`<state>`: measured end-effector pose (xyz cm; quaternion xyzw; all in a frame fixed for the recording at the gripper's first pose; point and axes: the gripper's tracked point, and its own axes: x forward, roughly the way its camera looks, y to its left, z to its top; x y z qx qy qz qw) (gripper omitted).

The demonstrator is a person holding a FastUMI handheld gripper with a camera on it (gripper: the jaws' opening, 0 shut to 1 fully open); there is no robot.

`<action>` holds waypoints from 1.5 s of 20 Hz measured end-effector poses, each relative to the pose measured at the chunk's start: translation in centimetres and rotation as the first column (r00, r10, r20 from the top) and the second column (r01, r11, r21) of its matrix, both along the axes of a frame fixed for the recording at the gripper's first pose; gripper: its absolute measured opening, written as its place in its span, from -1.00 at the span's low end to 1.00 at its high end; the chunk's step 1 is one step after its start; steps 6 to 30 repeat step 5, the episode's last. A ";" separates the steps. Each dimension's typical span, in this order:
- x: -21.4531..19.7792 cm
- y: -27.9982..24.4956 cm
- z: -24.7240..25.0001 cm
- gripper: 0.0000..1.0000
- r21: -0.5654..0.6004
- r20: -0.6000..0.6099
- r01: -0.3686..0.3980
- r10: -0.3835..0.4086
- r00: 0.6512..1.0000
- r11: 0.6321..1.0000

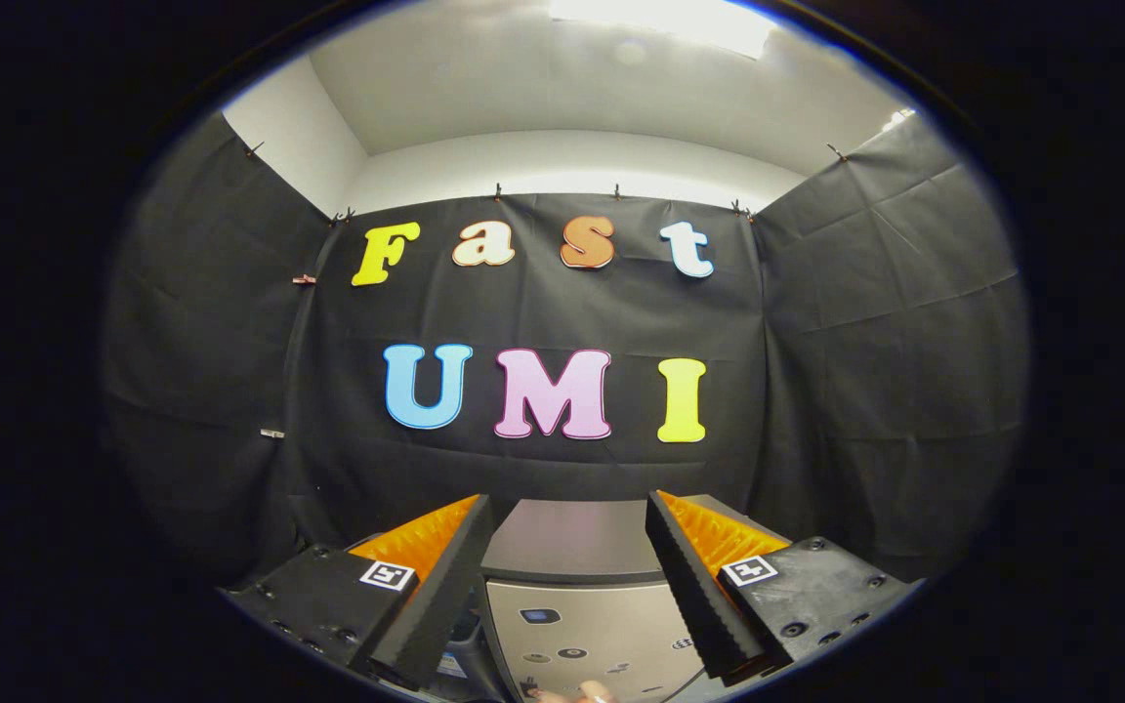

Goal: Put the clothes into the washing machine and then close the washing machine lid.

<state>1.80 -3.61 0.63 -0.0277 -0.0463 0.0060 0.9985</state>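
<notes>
- I had the gripper [570, 576] held level, its two fingers spread wide apart with nothing between them and nothing in their hold.
- Just ahead of the fingers and a little below them sat the washing machine [577, 610], its pale control face with small buttons showing in the gap.
- Its dark, flat lid [572, 542] lay level beyond that face, centred between the fingertips; I judged it down, though the seam was too small to be sure.
- No clothes lay in front of me, so I could not tell whether they were inside the drum or elsewhere.
- At the nearest edge of the machine something pale, perhaps fingertips, peeked in; too little to tell.
- Beyond stood the booth wall [865, 322].
</notes>
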 end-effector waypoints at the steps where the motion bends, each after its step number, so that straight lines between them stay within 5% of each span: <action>1: 0.0 0.0 0.2 0.96 0.004 0.003 0.001 -0.001 1.000 1.000; 30: -0.2 -0.2 0.3 0.96 0.013 0.005 0.003 -0.003 1.000 1.000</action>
